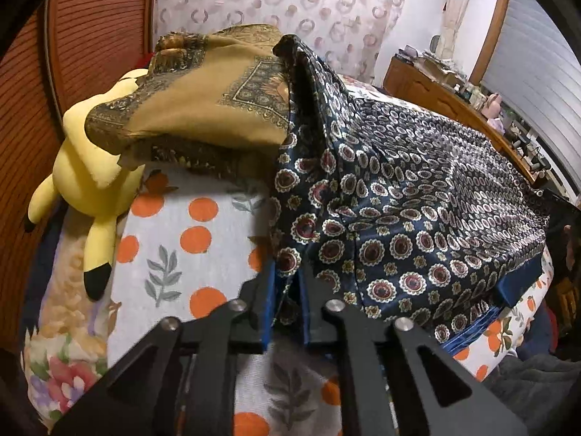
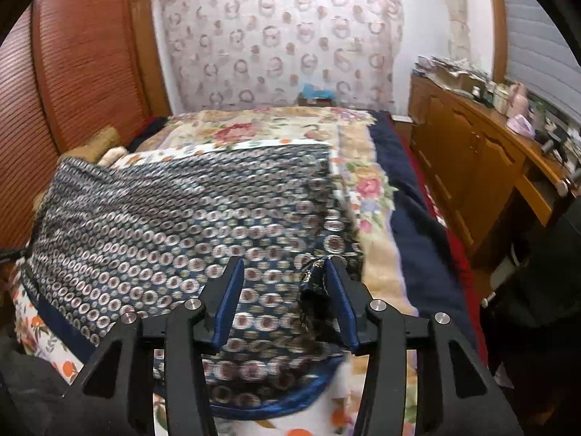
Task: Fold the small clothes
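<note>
A navy scarf with round medallion print [image 1: 399, 189] lies spread over the bed, its blue border toward me. My left gripper [image 1: 287, 272] sits low at the scarf's near left edge. Its jaws are only narrowly apart, and a slack fold of the scarf hangs in the gap. In the right wrist view the same scarf [image 2: 163, 210] is blurred and covers the bed's near half. My right gripper [image 2: 286, 261] is open above its near right part. A bunched corner of the scarf [image 2: 314, 290] rests against the right pad, and the left pad is free of it.
A tan paisley cloth [image 1: 203, 109] is heaped at the back left, partly over a yellow plush toy [image 1: 90, 167]. The orange-print sheet [image 1: 181, 236] and a floral blanket [image 2: 374, 196] cover the bed. A wooden cabinet [image 2: 472, 167] runs along the right. Louvred doors [image 2: 72, 72] stand on the left.
</note>
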Available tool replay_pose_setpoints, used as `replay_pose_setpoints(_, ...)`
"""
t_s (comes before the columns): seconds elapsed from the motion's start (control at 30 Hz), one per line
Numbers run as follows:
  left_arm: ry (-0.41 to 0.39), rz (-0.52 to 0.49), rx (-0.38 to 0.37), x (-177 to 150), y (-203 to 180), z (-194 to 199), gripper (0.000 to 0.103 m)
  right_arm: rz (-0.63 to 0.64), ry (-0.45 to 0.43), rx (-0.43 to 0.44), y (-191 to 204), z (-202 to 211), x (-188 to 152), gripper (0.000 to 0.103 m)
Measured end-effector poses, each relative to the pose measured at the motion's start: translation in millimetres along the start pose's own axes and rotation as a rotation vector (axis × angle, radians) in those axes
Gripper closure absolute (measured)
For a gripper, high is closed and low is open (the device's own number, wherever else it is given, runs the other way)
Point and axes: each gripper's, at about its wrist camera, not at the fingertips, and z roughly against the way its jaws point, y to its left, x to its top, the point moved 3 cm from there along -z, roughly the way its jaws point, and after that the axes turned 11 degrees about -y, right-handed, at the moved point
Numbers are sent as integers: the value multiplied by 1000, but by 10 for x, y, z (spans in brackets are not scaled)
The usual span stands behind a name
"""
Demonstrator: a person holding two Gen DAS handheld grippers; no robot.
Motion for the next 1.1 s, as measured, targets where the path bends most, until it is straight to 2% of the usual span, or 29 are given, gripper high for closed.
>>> replay_pose_setpoints(0.1, 7, 1, -27, 1, -25, -9, 78, 29, 12, 40, 213, -75, -36, 53)
replay_pose_setpoints(0.23, 22, -31, -13, 8, -79, -19, 77, 69, 26, 90, 509, -185, -103, 53)
replay_pose_setpoints(0.37, 31, -37, 30, 10, -55, 1, 67, 110, 43, 126, 803, -319, -197, 53)
replay_pose_setpoints(0.6, 42, -29, 33, -75, -41, 98, 66, 178, 74, 158, 1185, -501, -360, 52)
replay_pose_setpoints(0.7, 34, -21, 45, -89, -52, 102, 65, 189, 115, 186, 1276, -573, -441, 52)
replay_pose_setpoints(0.8, 19, 10, 51, -89, -43, 100, 65, 221, 124, 170, 1333, -597, -463, 52)
replay_pose_setpoints(1.0, 2, 26, -18, -93, -85, 75, 65, 218, 139, 178, 1333, -636, -485, 51)
replay_pose_setpoints(1.03, 2, 21, -34, -93, -102, 70, 66, 218, 139, 179, 1325, -635, -485, 51)
replay_pose_setpoints(1.1, 12, 9, -78, -106, -148, 52, 98, 216, 139, 180, 1335, -640, -485, 51)
